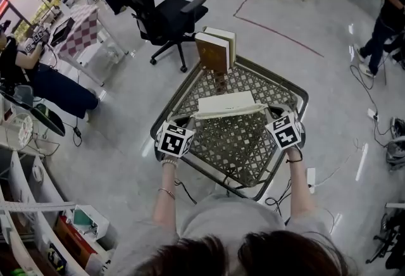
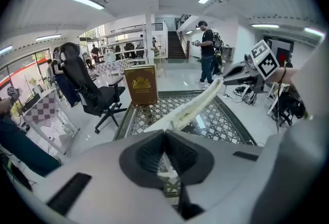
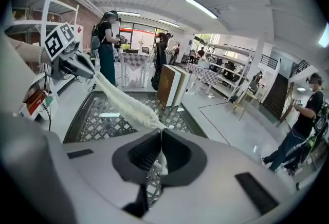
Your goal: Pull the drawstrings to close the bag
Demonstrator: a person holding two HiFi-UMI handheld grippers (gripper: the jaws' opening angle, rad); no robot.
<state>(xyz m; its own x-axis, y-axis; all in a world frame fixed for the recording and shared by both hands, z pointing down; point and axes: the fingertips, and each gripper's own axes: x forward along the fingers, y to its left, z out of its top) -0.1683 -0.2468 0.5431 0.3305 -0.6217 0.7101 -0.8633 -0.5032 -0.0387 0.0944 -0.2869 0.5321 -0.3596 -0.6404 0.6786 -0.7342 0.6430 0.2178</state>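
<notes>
One white bag (image 1: 226, 104) hung stretched over the table (image 1: 297, 96) between our two grippers, its mouth puckered into a taut band running from one to the other. We could not tell whether its body touched the lattice top. The left gripper (image 2: 164, 134) had its jaws pressed together on the left drawstring (image 2: 167, 165), a thin white cord between the pads. The right gripper (image 3: 160, 134) likewise had its jaws closed tight on the right drawstring (image 3: 164, 163). The grippers sat well apart, one at each end of the bag, near the table's two sides. A brown book (image 1: 214, 50) stood upright at the table's far edge. Beyond it stood a black chair (image 1: 166, 18), and a seated person (image 1: 57, 91) was off to our left.
</notes>
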